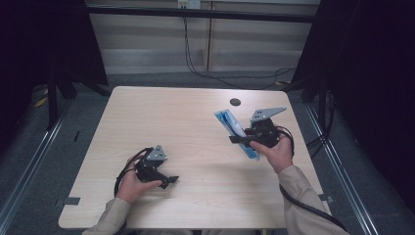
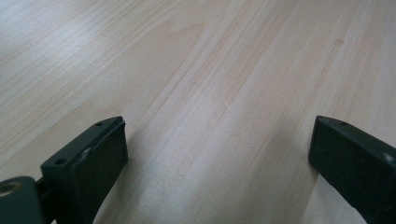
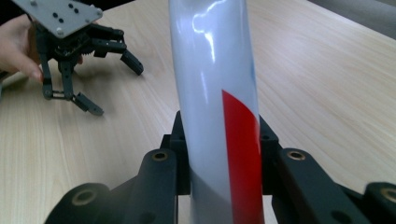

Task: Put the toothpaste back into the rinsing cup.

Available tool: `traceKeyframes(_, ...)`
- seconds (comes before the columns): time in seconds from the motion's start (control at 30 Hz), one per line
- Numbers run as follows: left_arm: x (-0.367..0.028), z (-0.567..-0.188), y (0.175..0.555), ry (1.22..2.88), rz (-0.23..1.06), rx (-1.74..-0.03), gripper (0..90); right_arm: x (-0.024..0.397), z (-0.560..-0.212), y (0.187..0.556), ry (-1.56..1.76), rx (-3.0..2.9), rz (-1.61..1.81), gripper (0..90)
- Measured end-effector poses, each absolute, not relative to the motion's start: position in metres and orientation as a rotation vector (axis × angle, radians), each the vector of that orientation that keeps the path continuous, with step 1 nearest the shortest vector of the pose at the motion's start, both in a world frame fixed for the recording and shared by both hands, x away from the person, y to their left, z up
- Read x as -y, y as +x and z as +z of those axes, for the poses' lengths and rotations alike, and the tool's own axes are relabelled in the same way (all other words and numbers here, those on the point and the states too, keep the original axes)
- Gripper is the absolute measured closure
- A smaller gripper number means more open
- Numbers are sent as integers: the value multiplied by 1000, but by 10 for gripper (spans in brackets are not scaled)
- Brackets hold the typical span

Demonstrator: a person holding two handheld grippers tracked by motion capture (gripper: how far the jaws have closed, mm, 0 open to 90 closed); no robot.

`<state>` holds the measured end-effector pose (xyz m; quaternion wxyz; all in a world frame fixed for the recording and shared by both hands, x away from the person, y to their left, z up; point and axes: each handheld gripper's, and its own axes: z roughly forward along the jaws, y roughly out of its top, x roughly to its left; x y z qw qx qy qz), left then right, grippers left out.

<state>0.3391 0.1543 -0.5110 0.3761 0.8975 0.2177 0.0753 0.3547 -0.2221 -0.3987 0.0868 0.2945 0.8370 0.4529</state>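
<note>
light wood-grain table with rounded corners takes up the middle of the high view, with grey floor around it and dark cables trailing along the wall behind. a small round black disc sits near the table's far edge. on the right half of the table, the long blue and white packet lies at a slant, and the right gripper is clamped across it; the right gripper view has a glossy white tube with a red patch pinched between the two black jaws. the left gripper rests low on the near left of the table, well apart from the packet, its jaws spread wide over bare wood.
</note>
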Motion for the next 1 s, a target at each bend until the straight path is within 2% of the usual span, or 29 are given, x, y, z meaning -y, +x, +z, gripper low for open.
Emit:
traceKeyframes(0.1,-153,-512,339,2305,181,-544,0,225,-397,355,887,-2474,1358,691)
traceKeyframes(1.0,-153,-512,339,2303,183,-546,0,237,-376,367,959,-2365,1416,690)
